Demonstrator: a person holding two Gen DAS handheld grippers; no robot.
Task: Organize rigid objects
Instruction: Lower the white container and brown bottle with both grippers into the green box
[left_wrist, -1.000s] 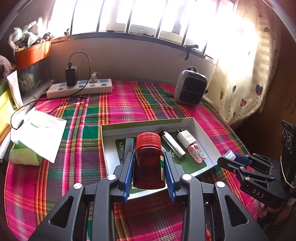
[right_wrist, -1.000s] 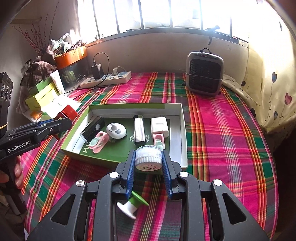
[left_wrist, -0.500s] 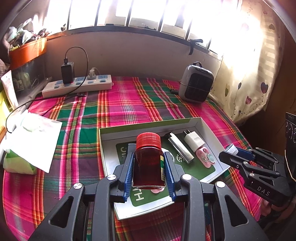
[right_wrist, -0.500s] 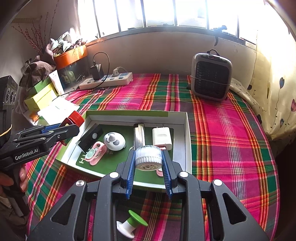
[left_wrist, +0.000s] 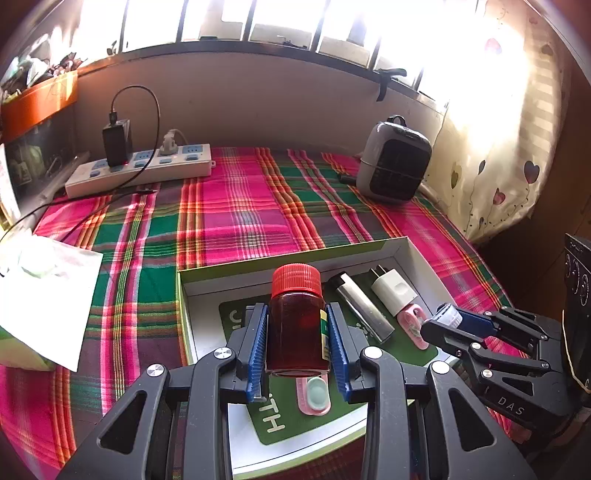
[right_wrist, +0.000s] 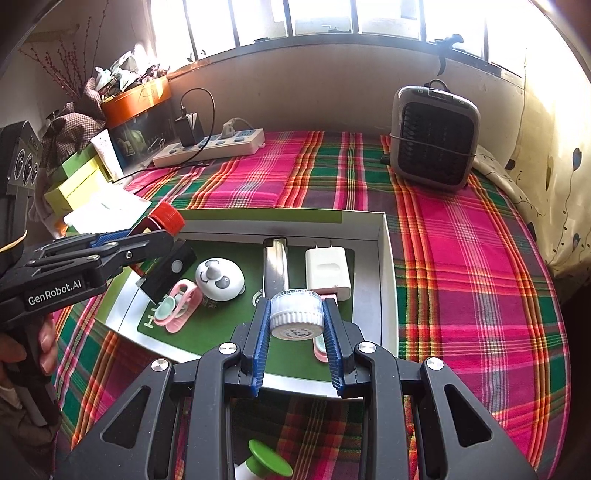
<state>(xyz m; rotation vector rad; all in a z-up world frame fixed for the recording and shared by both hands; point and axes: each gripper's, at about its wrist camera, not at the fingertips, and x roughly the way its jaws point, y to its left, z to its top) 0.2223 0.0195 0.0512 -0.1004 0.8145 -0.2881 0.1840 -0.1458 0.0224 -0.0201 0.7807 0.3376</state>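
Fingers (left_wrist: 260, 343) of my left gripper (left_wrist: 298, 341) pinch a red bottle (left_wrist: 297, 328) by its flat sides, cap up, over the near left part of the tray (left_wrist: 207, 284). Right gripper (right_wrist: 295, 338) pinches a small white jar (right_wrist: 295, 317) across its ribbed rim, hanging over the tray's near edge.

Handling, my guess: bottle is rigid plastic with smooth walls, light to medium, and may slip if tilted, so grip mid-body below the cap as now. Jar is light, hard and stubby; the ribbed rim gives bite, the clear top looks more fragile.

Looks: bottle is dark translucent red, with a ridged red screw cap and a strip of yellow-green label on the side. Jar has a white knurled ring, a clear top and a printed round face toward the camera.

Tray is a white-walled box with a green liner, on the plaid-covered counter (right_wrist: 461, 258). In it: metal lighter (left_wrist: 360, 310), white charger (right_wrist: 327, 271), panda toy (right_wrist: 218, 277), pink clips (right_wrist: 177, 304), black piece (right_wrist: 168, 271). Green knob (right_wrist: 267, 459) lies on the cloth nearer than the tray.
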